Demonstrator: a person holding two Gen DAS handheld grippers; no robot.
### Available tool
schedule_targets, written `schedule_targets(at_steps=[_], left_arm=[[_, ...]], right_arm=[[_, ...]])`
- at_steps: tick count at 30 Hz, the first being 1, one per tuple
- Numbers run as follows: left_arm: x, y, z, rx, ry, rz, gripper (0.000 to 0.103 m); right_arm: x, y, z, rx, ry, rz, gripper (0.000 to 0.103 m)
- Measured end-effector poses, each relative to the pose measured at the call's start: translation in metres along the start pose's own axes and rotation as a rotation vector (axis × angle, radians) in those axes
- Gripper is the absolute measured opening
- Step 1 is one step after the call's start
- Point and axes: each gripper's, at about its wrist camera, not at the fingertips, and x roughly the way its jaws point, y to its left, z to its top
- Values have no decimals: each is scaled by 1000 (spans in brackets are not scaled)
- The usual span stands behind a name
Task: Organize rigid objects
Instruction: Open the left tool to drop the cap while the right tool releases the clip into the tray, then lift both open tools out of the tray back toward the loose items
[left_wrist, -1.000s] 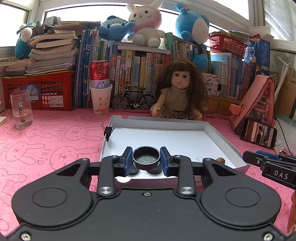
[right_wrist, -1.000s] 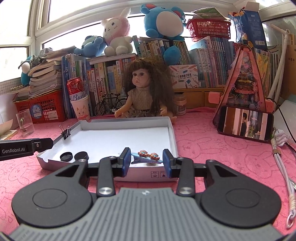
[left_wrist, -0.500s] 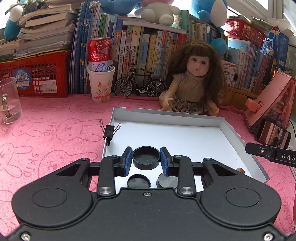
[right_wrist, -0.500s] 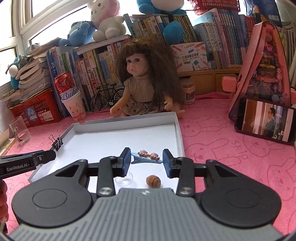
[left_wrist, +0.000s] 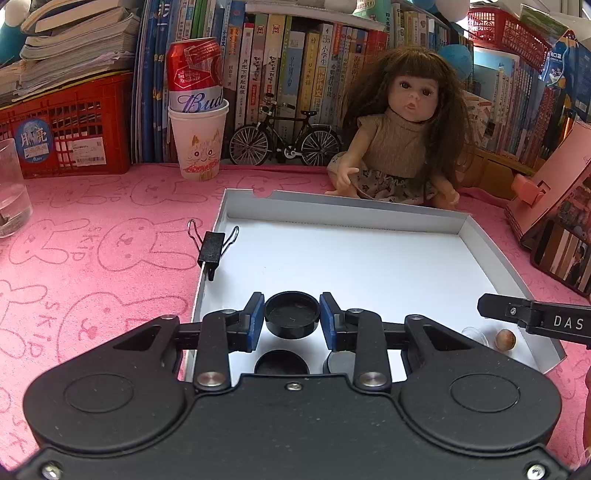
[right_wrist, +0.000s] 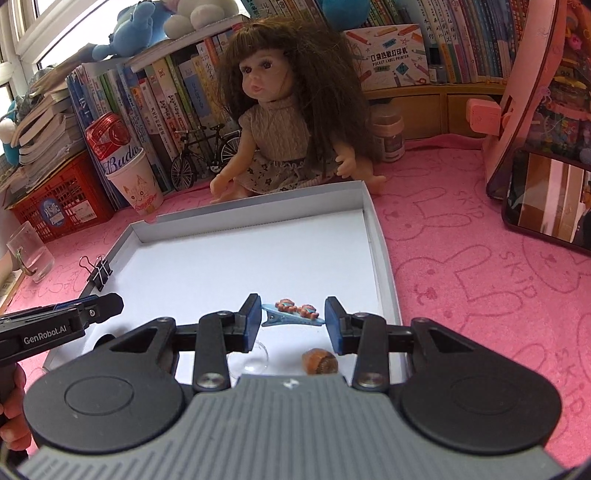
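Table (left_wrist: 92, 258) under pink bunny cloth carries your white tray (left_wrist: 369, 218), doll (left_wrist: 402, 133) just behind it. Your left tool (left_wrist: 292, 320) grips a black cap (left_wrist: 291, 314) over the tray's near left, two more caps (left_wrist: 280, 363) lying below. Your right tool (right_wrist: 293, 321) clamps a blue hair clip (right_wrist: 291, 314) over the near right, above a clear dish (right_wrist: 255, 360) and brown nut (right_wrist: 319, 363). Binder clip (left_wrist: 212, 249) bites the left wall.

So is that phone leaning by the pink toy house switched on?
On. The phone has a lit screen showing a picture of people.
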Motion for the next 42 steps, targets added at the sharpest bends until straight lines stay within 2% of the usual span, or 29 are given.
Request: schedule_targets(at_steps=[6,18,20,23,36,38,42], left_arm=[[7,-1,-3,-7,19,4,30],[7,-4,-7,3,14,1,30],[4,-4,-8,6,5,-1,35],[-3,-7,-8,21,-16,-1,43],[-40,-15,-14,58,-90,-41,63],[-46,-19,-15,72,-102,-44,67],[-56,-25,-18,93,-117,-53,71]], right_arm=[[7,-2,-1,14,32,-6,42],[6,-1,-3,5,22,-15,45],[5,-2,-3,8,17,-12,48],[2,-1,-4,2,6,-10,61],[-28,8,-13,-61,-71,8,78],[-33,9,-14,-69,-84,12,83],[-42,12,-17,-87,-113,8,87]])
